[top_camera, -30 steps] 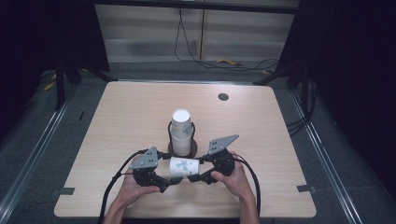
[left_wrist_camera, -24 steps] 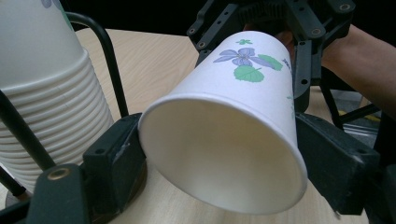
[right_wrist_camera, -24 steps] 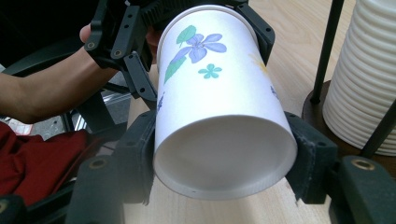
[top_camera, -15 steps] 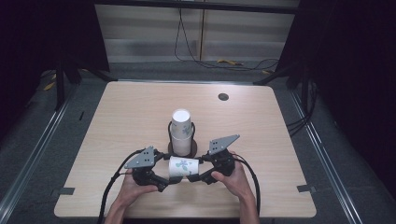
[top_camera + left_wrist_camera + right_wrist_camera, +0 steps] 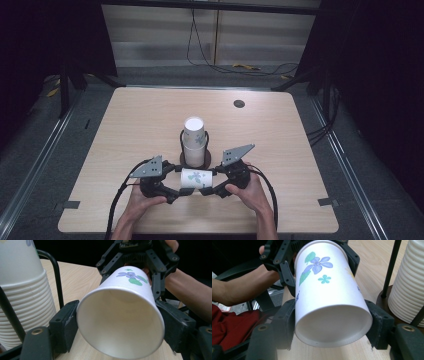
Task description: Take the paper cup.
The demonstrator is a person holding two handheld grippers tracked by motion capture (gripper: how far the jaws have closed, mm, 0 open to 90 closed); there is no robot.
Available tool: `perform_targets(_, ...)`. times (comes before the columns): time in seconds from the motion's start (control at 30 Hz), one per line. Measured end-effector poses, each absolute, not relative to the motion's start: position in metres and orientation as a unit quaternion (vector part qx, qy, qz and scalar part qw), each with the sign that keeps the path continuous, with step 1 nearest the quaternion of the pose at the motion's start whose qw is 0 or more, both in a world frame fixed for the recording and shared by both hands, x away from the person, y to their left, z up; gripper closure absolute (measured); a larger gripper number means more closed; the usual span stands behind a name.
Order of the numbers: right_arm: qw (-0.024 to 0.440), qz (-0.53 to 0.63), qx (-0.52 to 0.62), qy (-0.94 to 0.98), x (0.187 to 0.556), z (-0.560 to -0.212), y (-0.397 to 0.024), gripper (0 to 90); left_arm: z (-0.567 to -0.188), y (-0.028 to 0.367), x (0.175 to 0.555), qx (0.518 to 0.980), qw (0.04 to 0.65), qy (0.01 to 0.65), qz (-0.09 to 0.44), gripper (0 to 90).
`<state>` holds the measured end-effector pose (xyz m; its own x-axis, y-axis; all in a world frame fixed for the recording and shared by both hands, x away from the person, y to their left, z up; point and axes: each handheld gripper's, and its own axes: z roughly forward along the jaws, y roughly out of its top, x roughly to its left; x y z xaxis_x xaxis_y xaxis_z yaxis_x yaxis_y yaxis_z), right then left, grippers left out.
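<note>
The cup is white paper printed with a purple flower, green leaves and a small teal blossom. It lies on its side, level, above the near part of the bench, just in front of the stack of like cups. Its open mouth faces the person's left, its recessed base the right. The wall looks round and undented, and the inside is plain white.
</note>
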<state>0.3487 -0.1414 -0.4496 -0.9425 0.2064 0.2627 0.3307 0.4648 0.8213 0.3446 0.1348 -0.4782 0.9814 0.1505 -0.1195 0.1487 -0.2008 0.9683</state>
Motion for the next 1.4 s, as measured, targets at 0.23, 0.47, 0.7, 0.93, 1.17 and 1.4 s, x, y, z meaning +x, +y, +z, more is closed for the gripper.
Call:
perform_targets(0.23, 0.064, -0.479, -0.160, -0.861, 0.349, -0.452, -0.139, 31.1, -0.477, 0.135, 0.343, 0.777, 0.622, 0.093, 0.003, 26.3)
perform_targets(0.47, 0.058, -0.475, -0.164, -0.863, 0.349, -0.453, -0.136, 28.6, -0.475, 0.137, 0.342, 0.779, 0.619, 0.096, 0.008, 26.7)
perform_targets(0.7, 0.038, -0.475, -0.174, -0.862, 0.347, -0.453, -0.137, 21.5, -0.474, 0.139, 0.342, 0.780, 0.616, 0.105, 0.013, 26.8)
perform_targets(0.93, 0.005, -0.478, -0.189, -0.858, 0.345, -0.453, -0.138, 14.2, -0.475, 0.139, 0.342, 0.785, 0.610, 0.111, 0.014, 26.8)
perform_targets(1.17, -0.028, -0.494, -0.202, -0.845, 0.341, -0.457, -0.144, 13.0, -0.473, 0.142, 0.343, 0.789, 0.601, 0.125, 0.026, 26.7)
perform_targets(1.4, -0.041, -0.511, -0.221, -0.830, 0.341, -0.462, -0.152, 13.0, -0.473, 0.144, 0.343, 0.793, 0.593, 0.136, 0.027, 26.7)
